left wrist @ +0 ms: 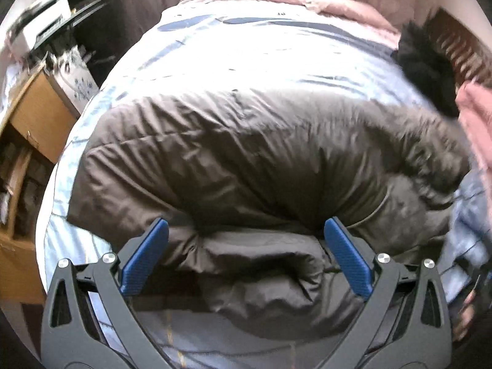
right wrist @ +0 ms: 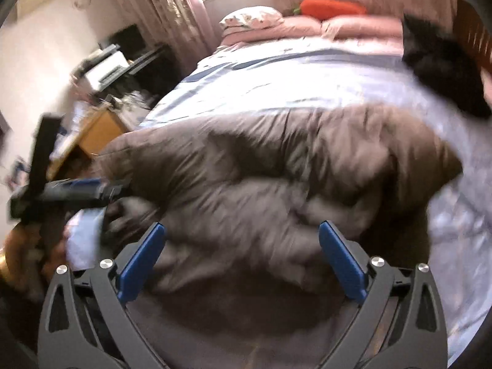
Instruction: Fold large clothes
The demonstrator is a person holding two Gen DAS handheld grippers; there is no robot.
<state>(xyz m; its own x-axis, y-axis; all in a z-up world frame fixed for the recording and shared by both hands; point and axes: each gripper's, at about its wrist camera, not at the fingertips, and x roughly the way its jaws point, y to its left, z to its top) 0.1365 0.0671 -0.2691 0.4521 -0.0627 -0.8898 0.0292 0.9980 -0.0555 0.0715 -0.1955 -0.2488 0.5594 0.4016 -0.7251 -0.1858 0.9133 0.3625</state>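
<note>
Sprawling across the near half of the bed [left wrist: 276,46], the puffy brown coat [left wrist: 246,160] lies bunched on the pale blue sheet, one padded fold rolled toward the cameras. The left gripper [left wrist: 246,256] hangs over that near fold with its jaws spread wide, holding nothing; the fold shows between the blue pads. The right gripper [right wrist: 241,258] likewise stands wide apart above the coat's blurred near edge, gripping nothing. From the right wrist view, the left gripper appears at 9 o'clock. At 12 o'clock, pink pillows [right wrist: 307,26] and an orange carrot plush [right wrist: 332,7]; at 2 o'clock, a black furry thing [right wrist: 439,64].
</note>
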